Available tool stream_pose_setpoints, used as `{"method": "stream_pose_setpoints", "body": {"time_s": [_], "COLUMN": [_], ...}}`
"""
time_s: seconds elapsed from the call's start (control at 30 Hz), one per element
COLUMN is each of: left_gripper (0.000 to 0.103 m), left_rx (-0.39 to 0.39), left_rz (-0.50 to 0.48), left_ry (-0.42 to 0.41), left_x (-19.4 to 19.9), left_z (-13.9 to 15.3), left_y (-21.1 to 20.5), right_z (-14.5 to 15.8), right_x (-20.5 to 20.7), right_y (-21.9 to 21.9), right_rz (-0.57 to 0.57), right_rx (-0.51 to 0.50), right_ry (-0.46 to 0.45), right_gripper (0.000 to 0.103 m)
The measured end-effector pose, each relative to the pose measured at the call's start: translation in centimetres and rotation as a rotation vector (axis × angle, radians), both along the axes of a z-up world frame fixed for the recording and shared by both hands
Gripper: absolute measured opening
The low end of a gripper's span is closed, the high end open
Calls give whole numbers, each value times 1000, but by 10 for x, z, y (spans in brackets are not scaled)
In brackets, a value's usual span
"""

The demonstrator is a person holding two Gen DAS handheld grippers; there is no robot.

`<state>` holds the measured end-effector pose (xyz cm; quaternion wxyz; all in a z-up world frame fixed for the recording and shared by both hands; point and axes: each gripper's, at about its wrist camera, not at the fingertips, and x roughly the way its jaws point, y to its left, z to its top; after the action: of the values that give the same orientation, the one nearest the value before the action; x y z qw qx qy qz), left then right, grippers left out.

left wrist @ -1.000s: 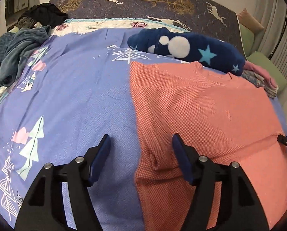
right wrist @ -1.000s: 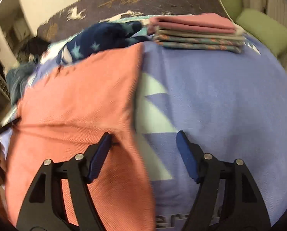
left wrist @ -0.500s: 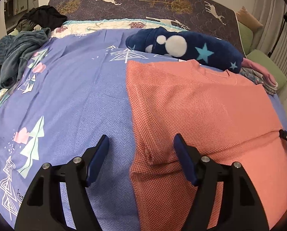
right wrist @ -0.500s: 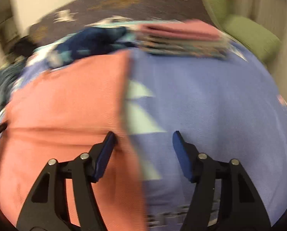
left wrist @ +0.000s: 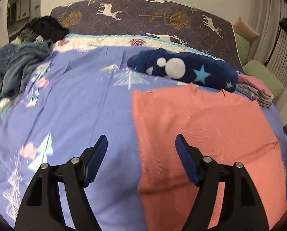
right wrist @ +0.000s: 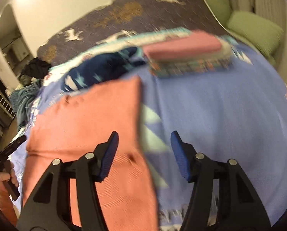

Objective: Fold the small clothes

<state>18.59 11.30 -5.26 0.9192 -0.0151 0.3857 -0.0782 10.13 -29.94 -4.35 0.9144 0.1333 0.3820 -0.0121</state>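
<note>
Salmon-pink shirt (left wrist: pixel 201 127) is lying flat on the blue tree-print bedspread (left wrist: pixel 76 105), toward the right side of the bed as the left wrist camera sees it, with both sleeves apparently folded in already, so it reads as one long rectangle running from the near edge up toward the headboard. Neckline end sits just short of the navy star-print fleece (left wrist: pixel 182 71), and a stack of folded clothes (right wrist: pixel 185 57) is parked well apart, off toward the far right corner. Left gripper (left wrist: pixel 141 146) hovers over the shirt's left long edge, one finger over bare bedspread and the other over the fabric, jaws wide with nothing between them; they've just been spreading a bit further. Right gripper (right wrist: pixel 142 142) mirrors that over the right long edge, jaws also apart and empty, though they've just been narrowing a little. The right view is blurry, so I can't say whether either one touches the cloth, but it looks like both hang above it. My guess is the next fold goes across the long axis, hem up to the collar, so both grippers need the near corners. Each hand is about equally close to its own side.
</note>
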Motion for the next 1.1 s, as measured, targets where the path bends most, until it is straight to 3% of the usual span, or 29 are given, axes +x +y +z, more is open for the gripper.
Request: {"method": "stream_pose_setpoints", "body": {"time_s": [0.1, 0.17, 0.23, 0.27, 0.3, 0.33, 0.37, 0.47, 0.57, 0.63, 0.67, 0.7, 0.8, 0.87, 0.97, 1.1], "left_gripper": [73, 73, 73, 64, 47, 13, 13, 13, 20, 29, 35, 37, 49, 55, 55, 55], "left_rx": [28, 47, 18, -12, -38, -59, -58, 51, 87, 104, 111, 111, 59, 11, -88, -156], "left_rz": [-2, 12, 22, 22, 10, -10, -20, -23, -14, -4, -6, -22, -67, -91, -151, -200], "left_ry": [32, 56, 88, 103, 114, 128, 124, 75, 52, 41, 37, 27, 31, 60, 144, 135], "left_x": [30, 47, 65, 73, 77, 82, 83, 79, 76, 68, 61, 47, 7, -21, -62, -119], "left_z": [-4, -10, -18, -22, -26, -30, -31, -32, -30, -25, -23, -18, -13, -16, -31, -35], "left_y": [-14, -18, -16, -14, -13, -13, -14, -23, -25, -21, -18, -13, 0, 8, 17, 22], "right_z": [-4, -16, -27, -34, -38, -43, -45, -50, -58, -50, -44, -38, -22, -23, -31, -51], "right_x": [45, 79, 101, 113, 119, 124, 126, 127, 125, 117, 110, 101, 51, 19, -31, -87], "right_y": [4, -3, -9, -13, -14, -15, -14, -17, -22, -26, -26, -26, -21, -18, -17, -22], "right_rz": [76, 45, 29, 39, 50, 68, 73, 44, 56, 43, 35, 39, 126, 175, 222, 228], "right_rx": [43, 64, 87, 130, 164, 198, 191, 138, 162, 171, 145, 116, 65, 62, 91, 169], "right_ry": [35, 77, 99, 113, 119, 115, 114, 112, 103, 94, 90, 79, 37, 58, 85, 133], "right_gripper": [61, 61, 62, 62, 60, 28, 4, 3, 3, 10, 17, 18, 20, 21, 24, 26]}}
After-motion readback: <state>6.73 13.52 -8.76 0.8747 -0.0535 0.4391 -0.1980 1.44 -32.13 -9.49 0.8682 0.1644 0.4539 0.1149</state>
